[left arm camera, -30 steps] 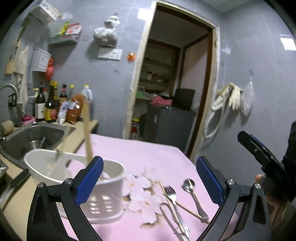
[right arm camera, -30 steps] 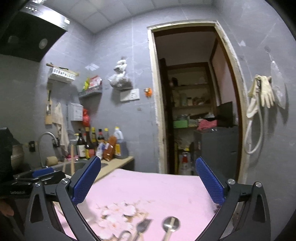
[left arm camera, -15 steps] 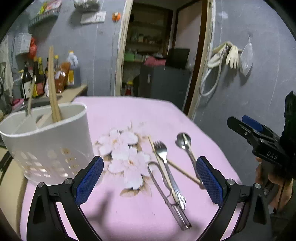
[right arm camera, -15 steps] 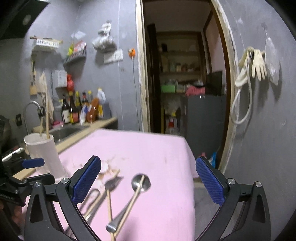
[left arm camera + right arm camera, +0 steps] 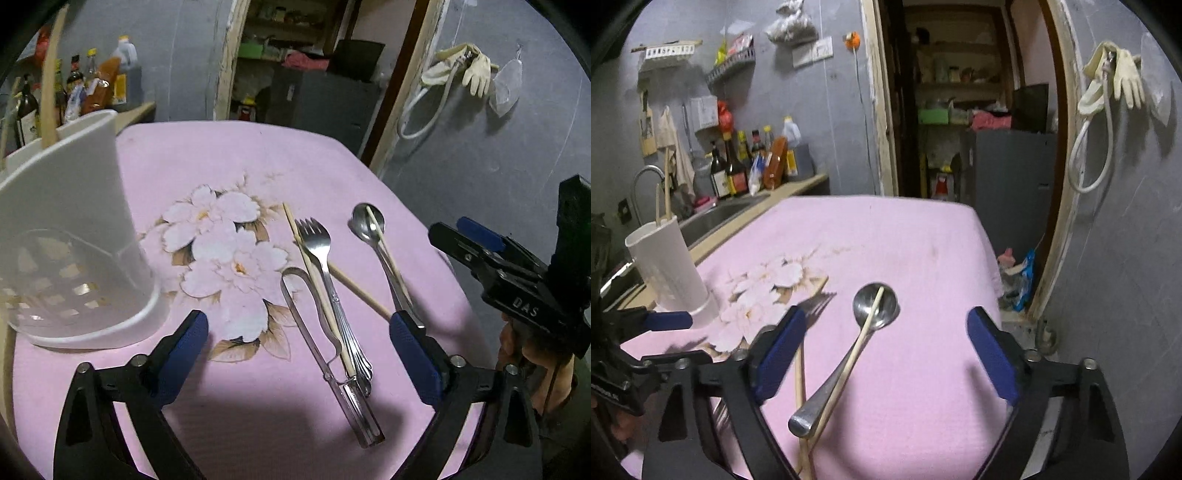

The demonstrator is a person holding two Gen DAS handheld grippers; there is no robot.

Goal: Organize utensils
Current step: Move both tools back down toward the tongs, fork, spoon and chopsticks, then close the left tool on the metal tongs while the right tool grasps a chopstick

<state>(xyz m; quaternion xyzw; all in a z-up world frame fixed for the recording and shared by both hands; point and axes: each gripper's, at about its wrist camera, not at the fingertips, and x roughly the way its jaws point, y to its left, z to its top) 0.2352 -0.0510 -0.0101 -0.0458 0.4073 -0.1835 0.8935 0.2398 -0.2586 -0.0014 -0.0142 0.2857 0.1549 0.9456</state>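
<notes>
Both grippers, left and right, gape wide and empty, jaws just narrowing, over fork and spoon at frame centre.

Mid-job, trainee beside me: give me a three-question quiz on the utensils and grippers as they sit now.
1. True or false: a chopstick lies across the spoon bowl.
2. What stands in the white utensil holder? A) forks B) chopsticks C) spoons
3. Which metal utensil lies directly left of the fork in the left wrist view?

Key: 1 true; 2 B; 3 the tongs. The left gripper and right gripper have just been closing, nothing gripped yet.
</notes>
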